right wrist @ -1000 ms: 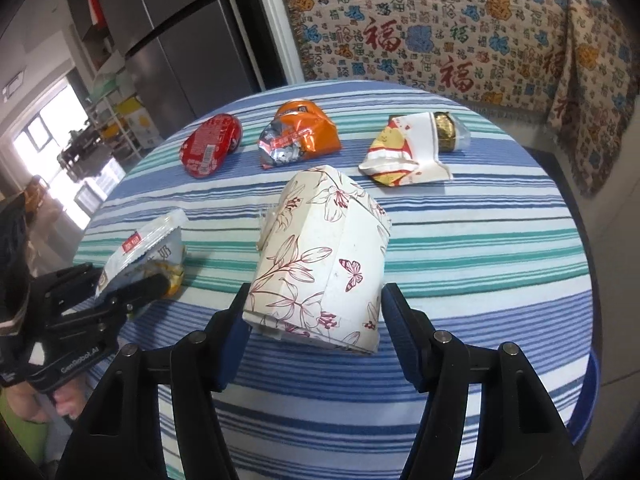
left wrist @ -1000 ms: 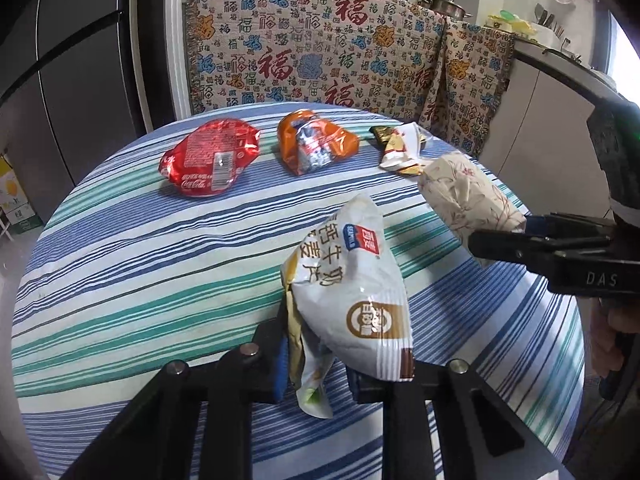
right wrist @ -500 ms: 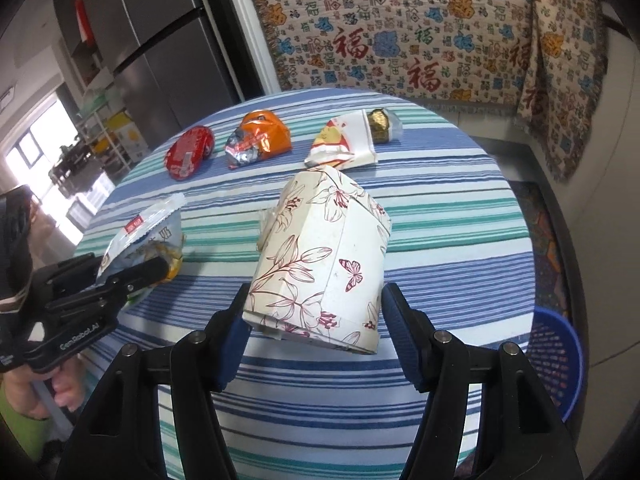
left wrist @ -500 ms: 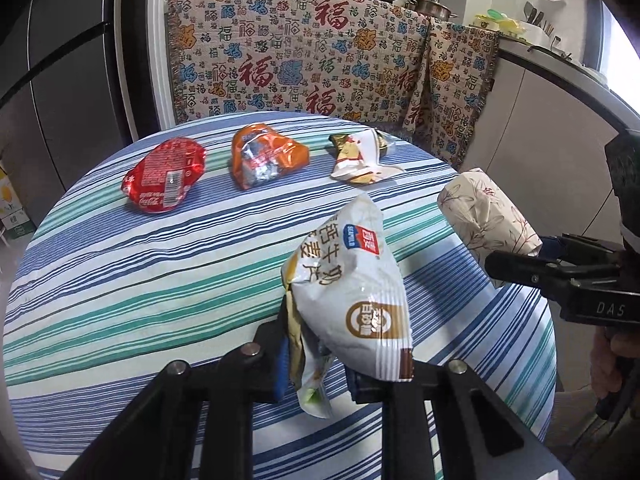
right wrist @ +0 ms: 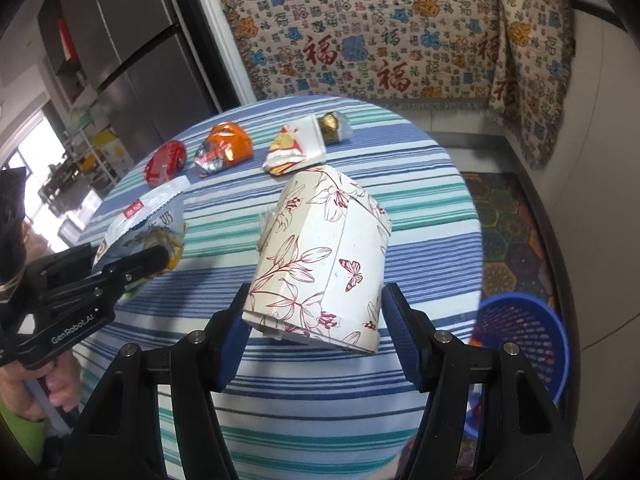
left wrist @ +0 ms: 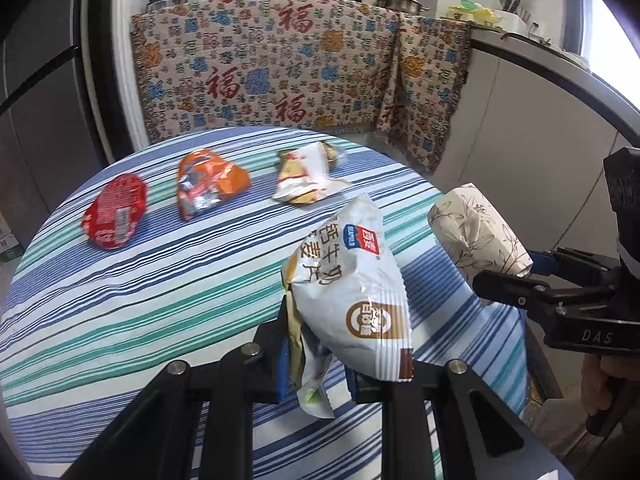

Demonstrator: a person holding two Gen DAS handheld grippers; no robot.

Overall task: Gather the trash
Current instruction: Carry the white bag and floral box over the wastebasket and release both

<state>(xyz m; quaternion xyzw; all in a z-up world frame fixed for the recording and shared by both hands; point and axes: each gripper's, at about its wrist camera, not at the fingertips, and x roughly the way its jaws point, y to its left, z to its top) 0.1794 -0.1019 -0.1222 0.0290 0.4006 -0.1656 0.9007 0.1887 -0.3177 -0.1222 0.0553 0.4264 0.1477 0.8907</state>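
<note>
Compared to a second ago both views slid toward the table's right edge and the blue basket [right wrist: 520, 344] now shows lower right, with the left gripper [left wrist: 316, 364] clamped on the white snack bag [left wrist: 352, 292] and the right gripper [right wrist: 314, 336] squeezing the floral paper box [right wrist: 320, 256], three wrappers [left wrist: 212, 188] left at the table's far side.

Two handheld grippers, both matte black plastic. The left gripper [left wrist: 318, 368] has angular black fingers with a silver screw on each and blue pads at the tips; seen at the left edge of the right wrist view, its body reads "GenRobot.AI" in white. The right gripper [right wrist: 316, 338] matches — blue ribbed pads, silver screws — and shows "DAS" lettering. A lime-green sleeve [right wrist: 18, 436] sits at lower left.
</note>
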